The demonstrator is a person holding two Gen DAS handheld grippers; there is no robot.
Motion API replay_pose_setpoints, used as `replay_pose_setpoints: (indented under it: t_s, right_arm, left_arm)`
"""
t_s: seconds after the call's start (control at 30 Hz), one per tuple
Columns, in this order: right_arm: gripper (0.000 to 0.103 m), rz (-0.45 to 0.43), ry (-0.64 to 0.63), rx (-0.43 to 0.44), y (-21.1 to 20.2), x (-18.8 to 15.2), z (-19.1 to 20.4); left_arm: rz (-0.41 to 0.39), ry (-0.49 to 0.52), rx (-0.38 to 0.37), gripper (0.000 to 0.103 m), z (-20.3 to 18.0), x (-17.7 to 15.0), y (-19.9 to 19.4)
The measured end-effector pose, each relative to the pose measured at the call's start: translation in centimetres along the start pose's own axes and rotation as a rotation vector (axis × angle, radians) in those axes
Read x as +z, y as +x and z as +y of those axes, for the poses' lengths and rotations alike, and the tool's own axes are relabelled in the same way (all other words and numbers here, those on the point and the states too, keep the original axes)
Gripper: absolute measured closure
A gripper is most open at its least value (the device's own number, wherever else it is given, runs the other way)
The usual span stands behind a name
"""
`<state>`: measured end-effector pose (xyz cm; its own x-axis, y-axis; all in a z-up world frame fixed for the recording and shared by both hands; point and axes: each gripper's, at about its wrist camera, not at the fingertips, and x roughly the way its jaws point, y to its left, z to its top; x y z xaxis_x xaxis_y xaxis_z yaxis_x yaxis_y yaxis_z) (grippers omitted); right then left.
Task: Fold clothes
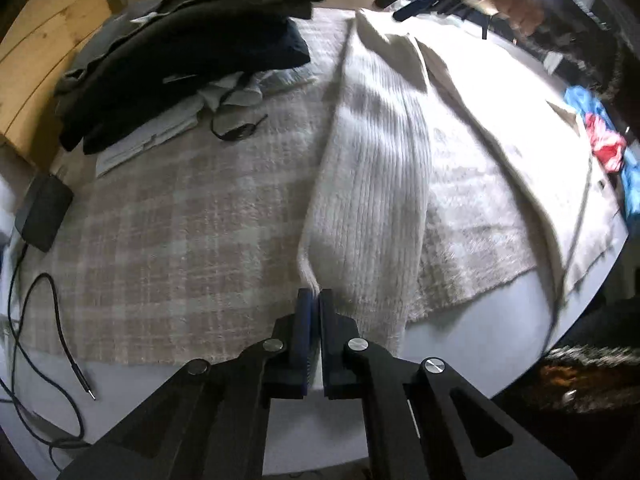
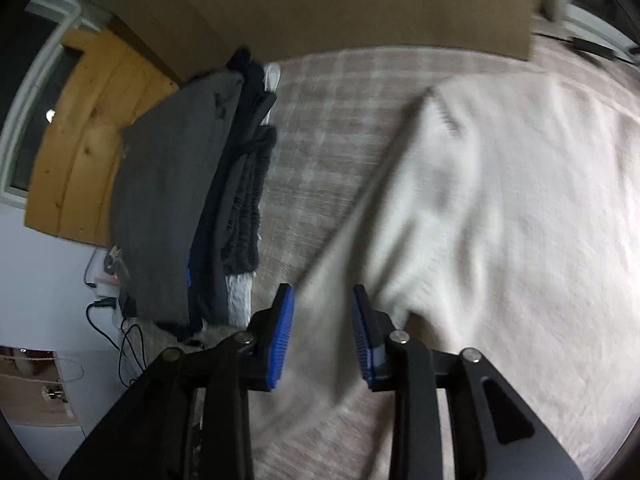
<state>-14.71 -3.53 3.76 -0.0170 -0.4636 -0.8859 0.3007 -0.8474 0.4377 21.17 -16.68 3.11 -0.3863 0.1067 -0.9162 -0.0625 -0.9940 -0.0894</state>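
A cream ribbed knit sweater [image 1: 380,168] lies on a plaid blanket [image 1: 180,216]. My left gripper [image 1: 319,296] is shut on the end of one sweater sleeve, which stretches away from the jaws toward the far side. In the right wrist view the sweater's body [image 2: 500,208] fills the right half, blurred by motion. My right gripper [image 2: 323,300] is open just above the sweater's fabric, its blue pads [image 2: 282,340] apart with nothing between them.
A stack of folded dark and grey clothes [image 1: 184,56] sits at the far left; it also shows in the right wrist view [image 2: 188,200]. A black charger and cables [image 1: 42,216] lie at the left edge. Red and blue clothes [image 1: 608,140] lie at the right. A wooden headboard [image 2: 88,128] stands behind.
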Motion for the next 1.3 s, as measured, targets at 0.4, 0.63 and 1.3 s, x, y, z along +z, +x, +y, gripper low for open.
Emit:
replay_pose_setpoints:
  t_s: [0.4,0.63,1.3]
  right_arm:
    - [0.074,0.197,-0.045,-0.315,8.5,4.3,3.8]
    - [0.1,0.102,-0.008,-0.176,6.1,5.7,3.8]
    - [0.1,-0.06,-0.019,0.089,-7.7,2.3,-8.5]
  left_arm:
    - [-0.131,-0.055,-0.043,0.1,1.4,0.7,-3.4]
    - [-0.253,-0.101,-0.038,0.1,4.2,1.7,-7.8]
    - [-0.293,0.178,-0.097,0.1,-17.6,3.6,-11.4]
